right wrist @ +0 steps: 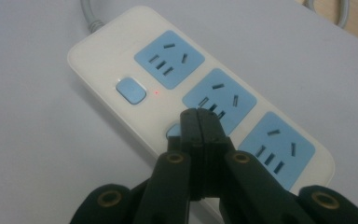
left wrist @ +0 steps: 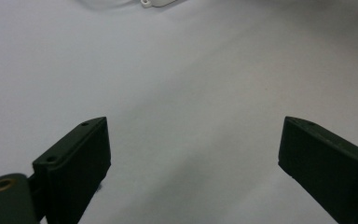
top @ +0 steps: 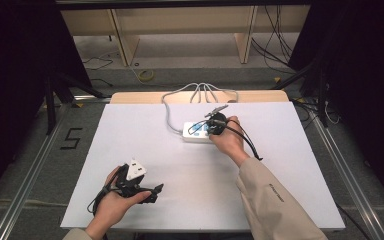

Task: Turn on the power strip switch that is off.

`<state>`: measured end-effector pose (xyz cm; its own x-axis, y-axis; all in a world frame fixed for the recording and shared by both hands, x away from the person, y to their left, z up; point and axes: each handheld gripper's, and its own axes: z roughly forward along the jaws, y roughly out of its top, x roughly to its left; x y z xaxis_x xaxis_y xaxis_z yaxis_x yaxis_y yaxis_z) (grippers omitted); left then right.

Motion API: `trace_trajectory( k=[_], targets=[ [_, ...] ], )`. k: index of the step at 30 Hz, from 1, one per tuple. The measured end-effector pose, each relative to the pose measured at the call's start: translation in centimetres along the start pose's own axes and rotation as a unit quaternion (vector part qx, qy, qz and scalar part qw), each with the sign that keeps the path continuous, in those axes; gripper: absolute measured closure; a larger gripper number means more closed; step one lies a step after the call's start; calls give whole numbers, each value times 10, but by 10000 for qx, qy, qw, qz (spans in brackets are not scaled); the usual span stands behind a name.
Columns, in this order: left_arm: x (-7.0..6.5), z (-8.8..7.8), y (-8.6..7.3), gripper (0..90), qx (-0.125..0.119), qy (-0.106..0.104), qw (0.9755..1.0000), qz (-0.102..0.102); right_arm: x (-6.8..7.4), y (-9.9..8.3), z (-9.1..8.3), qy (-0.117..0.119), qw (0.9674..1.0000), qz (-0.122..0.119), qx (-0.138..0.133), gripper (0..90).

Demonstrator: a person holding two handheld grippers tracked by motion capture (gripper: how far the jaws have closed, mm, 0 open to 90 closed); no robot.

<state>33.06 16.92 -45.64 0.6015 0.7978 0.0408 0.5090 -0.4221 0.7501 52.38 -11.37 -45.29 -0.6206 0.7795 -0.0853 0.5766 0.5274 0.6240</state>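
Pressing closed jaws onto a blue switch (right wrist: 173, 131), the right hand-held gripper (right wrist: 199, 116) works a rigid, light, smooth plastic power strip (right wrist: 121, 56) lying mid-table (top: 130, 130), likely best gripped across its narrow sides, while the left hand-held gripper (left wrist: 193, 154) hangs wide apart.

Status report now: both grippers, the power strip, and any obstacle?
Right gripper shut, tips at second switch of power strip. Left gripper open, nothing between the jaws, low over table. First switch lamp red. No obstacle.

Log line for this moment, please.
right gripper: shut, tips at second switch of power strip | first switch: red light beside it | left gripper: open, nothing between
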Motion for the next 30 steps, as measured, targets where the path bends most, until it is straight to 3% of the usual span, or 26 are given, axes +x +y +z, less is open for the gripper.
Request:
trace_trajectory(
  k=[16,30],
  targets=[
    [1,0,0,88,0,2,10000,-2,2,1,-1,87,9997,35,-247,900],
    [0,0,0,89,0,13,10000,-8,-3,-4,-11,143,9991,66,-393,821]
  ],
)
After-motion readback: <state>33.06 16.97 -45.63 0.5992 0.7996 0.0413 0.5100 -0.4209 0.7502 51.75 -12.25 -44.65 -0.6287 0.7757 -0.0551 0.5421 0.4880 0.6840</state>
